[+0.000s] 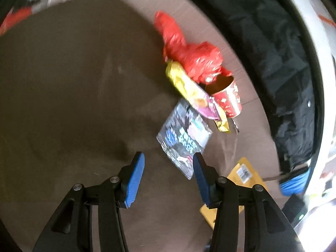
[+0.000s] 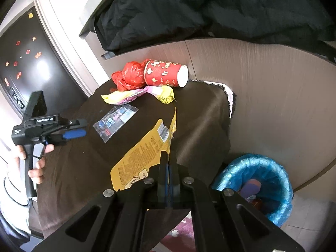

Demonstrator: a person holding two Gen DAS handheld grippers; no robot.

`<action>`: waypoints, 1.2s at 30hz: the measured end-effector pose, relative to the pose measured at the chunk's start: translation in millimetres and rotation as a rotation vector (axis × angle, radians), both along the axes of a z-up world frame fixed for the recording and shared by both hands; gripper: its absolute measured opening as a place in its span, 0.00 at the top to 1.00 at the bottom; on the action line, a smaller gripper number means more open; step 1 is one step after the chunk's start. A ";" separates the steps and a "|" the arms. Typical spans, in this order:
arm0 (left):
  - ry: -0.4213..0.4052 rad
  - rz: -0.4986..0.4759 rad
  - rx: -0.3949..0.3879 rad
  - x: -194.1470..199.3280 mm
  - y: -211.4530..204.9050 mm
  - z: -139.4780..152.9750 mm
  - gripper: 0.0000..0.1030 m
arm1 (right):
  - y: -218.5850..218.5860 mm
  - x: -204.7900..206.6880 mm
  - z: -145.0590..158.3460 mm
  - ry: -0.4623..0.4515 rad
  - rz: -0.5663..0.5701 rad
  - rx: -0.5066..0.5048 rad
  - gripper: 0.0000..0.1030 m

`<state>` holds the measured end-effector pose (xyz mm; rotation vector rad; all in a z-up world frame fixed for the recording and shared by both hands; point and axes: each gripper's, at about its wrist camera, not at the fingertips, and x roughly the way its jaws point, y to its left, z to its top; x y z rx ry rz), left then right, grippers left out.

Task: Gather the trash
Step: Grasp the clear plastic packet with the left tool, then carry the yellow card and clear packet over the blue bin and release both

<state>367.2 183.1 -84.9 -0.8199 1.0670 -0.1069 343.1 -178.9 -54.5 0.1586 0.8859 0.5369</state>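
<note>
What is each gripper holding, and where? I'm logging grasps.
Right gripper pinches the yellow package at its torn top edge. Left gripper holds nothing.

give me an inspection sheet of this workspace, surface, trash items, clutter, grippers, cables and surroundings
Surface: round table under a dark brown cloth.
Job's things: crumpled red plastic bag, red printed paper cup lying on its side, yellow-and-pink snack wrapper, small clear printed sachet, large flat yellow packet; blue-lined waste bin beside the table, already holding some trash.
Clutter: nothing seen.
Grippers: left gripper open, empty, near the sachet; right gripper shut on the yellow packet.
Cables: nothing seen.
Surroundings: black fabric heaped behind the table; pale panelled wall.
</note>
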 end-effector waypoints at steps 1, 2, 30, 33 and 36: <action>0.013 0.004 -0.035 5.5 -4.1 -7.2 0.53 | 0.2 -0.6 -0.2 0.000 -0.001 0.001 0.98; 0.004 0.012 -0.059 9.3 -7.8 -10.5 0.54 | 0.5 -1.4 -0.3 -0.001 -0.002 0.000 0.98; -0.416 -0.455 0.442 -52.2 -232.3 130.9 0.98 | -87.8 -77.8 112.6 -0.280 -0.237 -0.137 0.99; -0.369 -0.504 0.453 -41.7 -265.5 104.2 0.98 | -115.6 -82.9 105.2 -0.257 -0.288 -0.145 0.99; -0.293 -0.559 0.466 -26.1 -297.5 63.9 0.98 | -138.6 -80.0 80.5 -0.206 -0.329 -0.136 0.99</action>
